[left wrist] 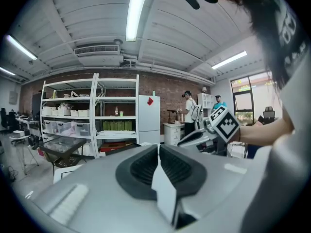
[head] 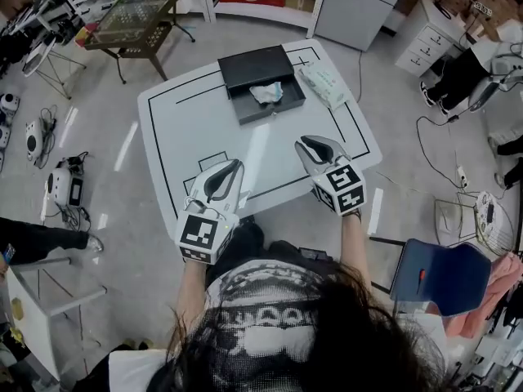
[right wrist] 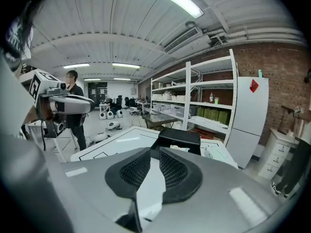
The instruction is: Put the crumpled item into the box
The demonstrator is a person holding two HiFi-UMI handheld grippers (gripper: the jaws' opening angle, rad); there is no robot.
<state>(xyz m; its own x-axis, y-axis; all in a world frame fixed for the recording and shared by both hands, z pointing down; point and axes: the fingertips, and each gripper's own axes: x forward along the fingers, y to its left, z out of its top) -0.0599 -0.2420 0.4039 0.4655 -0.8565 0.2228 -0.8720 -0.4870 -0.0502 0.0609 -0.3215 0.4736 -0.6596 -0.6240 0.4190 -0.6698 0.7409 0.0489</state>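
A black box (head: 260, 82) stands open at the far side of the white table (head: 188, 121). A crumpled white item (head: 267, 93) lies inside it. In the right gripper view the box (right wrist: 179, 139) sits straight ahead with the crumpled item (right wrist: 181, 149) showing over its rim. My left gripper (head: 237, 164) hovers at the table's near edge, jaws together, nothing between them. My right gripper (head: 304, 141) is held near the near right edge, also shut and empty. Both are well short of the box. The left gripper view (left wrist: 159, 147) points up at shelves, away from the table.
A pale tissue pack (head: 324, 86) lies just right of the box. A blue chair (head: 437, 276) stands to my right, a glass-topped side table (head: 139, 19) at far left. Devices and cables lie on the floor at left. A person (right wrist: 75, 110) stands beyond the table.
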